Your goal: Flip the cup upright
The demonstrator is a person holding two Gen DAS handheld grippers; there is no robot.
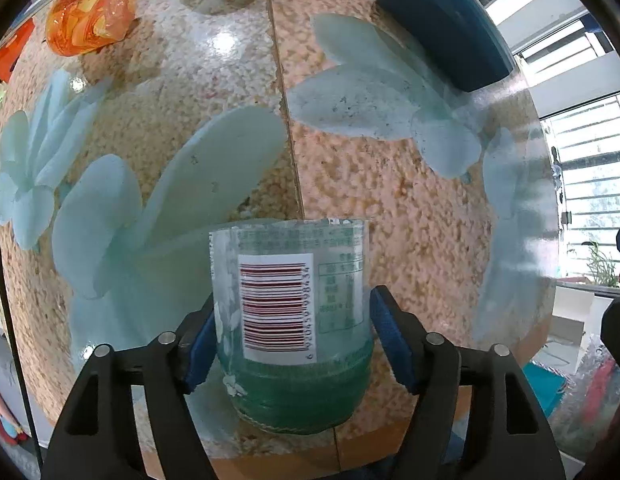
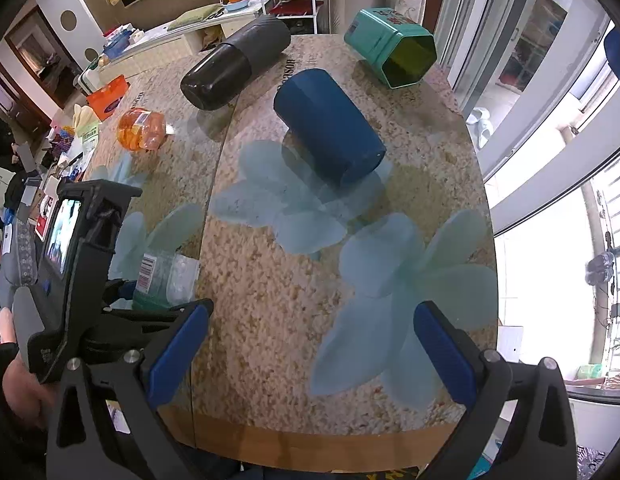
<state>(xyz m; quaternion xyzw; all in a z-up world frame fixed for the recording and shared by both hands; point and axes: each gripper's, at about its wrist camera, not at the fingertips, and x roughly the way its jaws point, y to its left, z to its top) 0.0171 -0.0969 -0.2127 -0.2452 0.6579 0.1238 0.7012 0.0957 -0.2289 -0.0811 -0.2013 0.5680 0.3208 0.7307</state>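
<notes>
A clear plastic cup [image 1: 294, 320] cut from a bottle, with a barcode label and a green base, stands between the blue pads of my left gripper [image 1: 296, 340]. Its cut open rim points up and away. The left pad touches it; a thin gap shows beside the right pad. The same cup [image 2: 158, 276] shows at the left of the right wrist view, held by the left gripper [image 2: 122, 292] at the table's near edge. My right gripper [image 2: 310, 356] is open and empty above a pale flower print on the table [image 2: 270, 300].
A dark blue cup [image 2: 329, 124] lies on its side mid-table, also in the left wrist view [image 1: 441, 24]. A black cup [image 2: 234, 60], a teal tin [image 2: 393, 44] and an orange plastic cup [image 2: 140, 128] lie on their sides farther back. The table edge is near.
</notes>
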